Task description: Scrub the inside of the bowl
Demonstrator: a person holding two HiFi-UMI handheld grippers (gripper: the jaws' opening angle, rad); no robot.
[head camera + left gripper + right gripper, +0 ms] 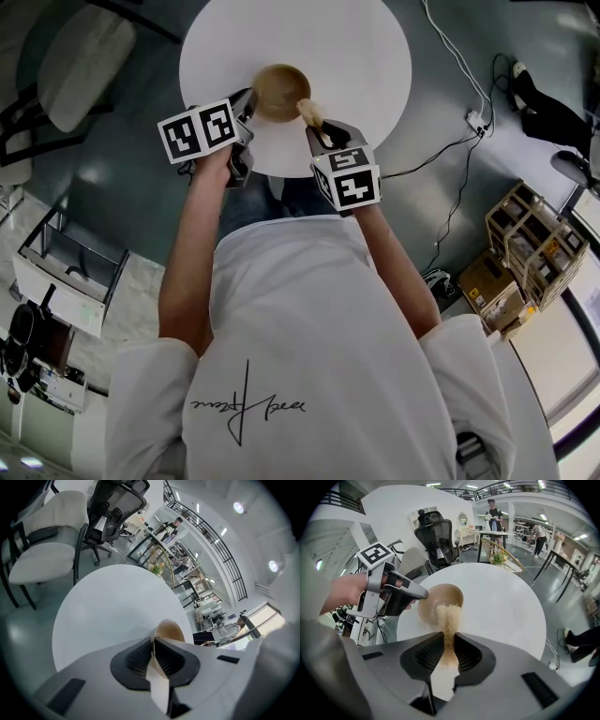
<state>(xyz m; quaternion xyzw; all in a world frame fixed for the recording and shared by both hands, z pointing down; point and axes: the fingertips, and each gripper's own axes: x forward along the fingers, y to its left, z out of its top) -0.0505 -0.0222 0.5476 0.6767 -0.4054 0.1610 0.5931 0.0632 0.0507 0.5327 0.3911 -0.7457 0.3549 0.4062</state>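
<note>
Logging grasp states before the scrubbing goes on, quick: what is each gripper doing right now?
Left gripper: closed on the rim of the bowl.
Right gripper: closed on the fibrous scrubber.

A round tan bowl (280, 91) with a smooth, bare inside lies in the upper centre of the head view, on the white worktop (356, 56) near its lower edge. The left claw (152, 641) pinches the bowl's rim at its left side. A pale, frayed fibre brush (448, 620) is clamped in the right claw (449, 637), and its bristle tip reaches over the bowl's lower right rim.
</note>
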